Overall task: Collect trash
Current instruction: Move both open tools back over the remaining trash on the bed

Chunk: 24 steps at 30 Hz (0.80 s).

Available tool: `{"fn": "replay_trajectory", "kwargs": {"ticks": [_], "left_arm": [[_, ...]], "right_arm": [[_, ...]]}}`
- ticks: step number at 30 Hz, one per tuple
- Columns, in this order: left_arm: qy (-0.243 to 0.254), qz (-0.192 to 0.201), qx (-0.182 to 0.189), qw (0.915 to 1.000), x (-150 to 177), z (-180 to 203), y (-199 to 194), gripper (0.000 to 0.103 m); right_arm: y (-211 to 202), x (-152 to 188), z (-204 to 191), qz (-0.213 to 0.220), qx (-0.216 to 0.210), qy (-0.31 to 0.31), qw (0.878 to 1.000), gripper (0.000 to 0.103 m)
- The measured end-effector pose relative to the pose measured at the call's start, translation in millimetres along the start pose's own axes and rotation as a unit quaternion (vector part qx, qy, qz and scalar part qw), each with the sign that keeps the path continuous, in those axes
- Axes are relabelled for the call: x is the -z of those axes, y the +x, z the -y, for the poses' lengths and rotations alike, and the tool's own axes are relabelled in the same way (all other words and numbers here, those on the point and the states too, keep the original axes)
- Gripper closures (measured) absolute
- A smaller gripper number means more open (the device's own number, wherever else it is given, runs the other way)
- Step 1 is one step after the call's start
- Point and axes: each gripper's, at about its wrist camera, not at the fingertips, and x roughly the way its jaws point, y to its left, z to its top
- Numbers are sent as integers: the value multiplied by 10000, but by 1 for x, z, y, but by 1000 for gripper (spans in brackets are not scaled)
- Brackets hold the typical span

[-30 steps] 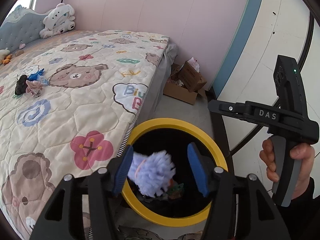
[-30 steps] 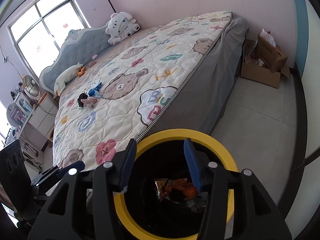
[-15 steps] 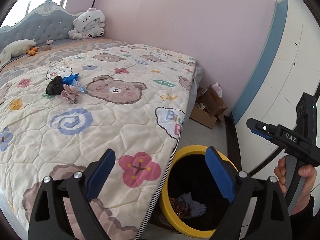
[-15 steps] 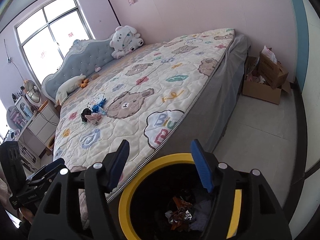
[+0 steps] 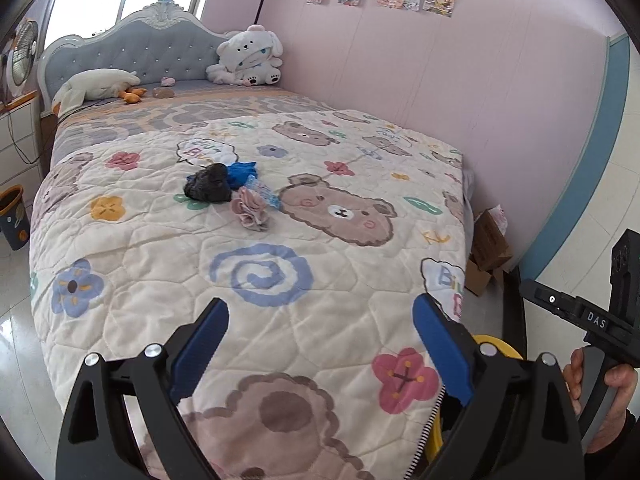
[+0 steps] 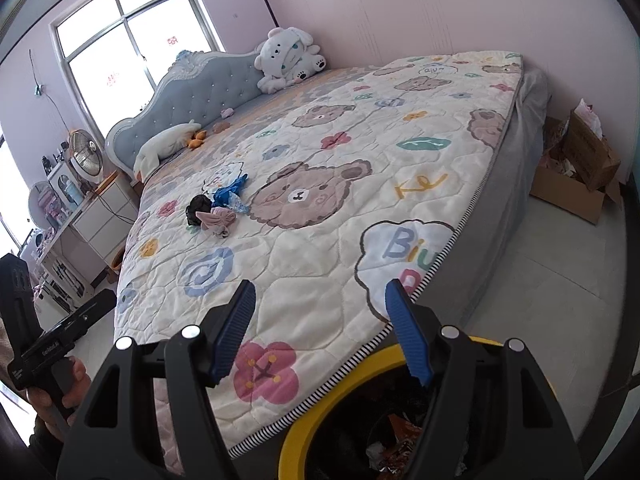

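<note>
A: So, what is changing here? Start with the biggest thing.

B: The bed [image 5: 304,272] is filling both views now. A second ago the bin [image 6: 340,392] with the yellow rim was filling them. Both hands are swinging away from the bin and turning to the bed.

A: Where is the bin sitting now?

B: It is standing on the floor, touching the corner of the bed. In the right view only part of its rim is showing, low down. Some trash is lying inside it.

A: And the fluffy purple thing?

B: 1 second ago it was dropping between the left jaws, over the bin. Now it is not showing between them. Half a second ago something pale and fluffy was lying in the bin, so I am guessing that is it.

A: How are the jaws looking?

B: The left gripper [image 5: 320,340] has just been opening. Its jaws are standing wide apart, with nothing between them. The right gripper [image 6: 320,328] has just been opening too, not as wide, and it is holding nothing.

A: What is left to pick up?

B: A little pile is lying in the middle of the quilt, well apart from both grippers. There are 3 bits, touching each other: a black bag [image 5: 208,188], a blue wrapper [image 5: 248,178], and a pink scrap [image 5: 250,210]. I am thinking they are next.
</note>
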Motion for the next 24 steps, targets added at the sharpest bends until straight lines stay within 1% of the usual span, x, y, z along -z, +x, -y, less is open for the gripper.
{"fn": "replay_trajectory", "kwargs": {"ticks": [7, 11, 15, 19, 22, 24], "left_arm": [[-189, 240, -544, 9981, -35, -56, 10, 13], [-263, 303, -817, 9958, -58, -83, 24, 13], [-250, 269, -1017, 9941, -77, -102, 46, 13], [-138, 132, -1172, 9929, -93, -113, 76, 13], [11, 43, -1359, 9907, -106, -119, 102, 13], [32, -39, -1398, 9902, -114, -123, 119, 13]], "right_arm": [[55, -13, -47, -184, -297, -350, 9988, 38], [89, -21, -71, -311, -410, -511, 9974, 38], [123, -29, -89, -419, -494, -573, 9963, 38], [158, -35, -106, -538, -532, -614, 9952, 38], [184, -40, -120, -591, -585, -661, 9943, 38], [200, -43, -128, -640, -613, -678, 9938, 38]]}}
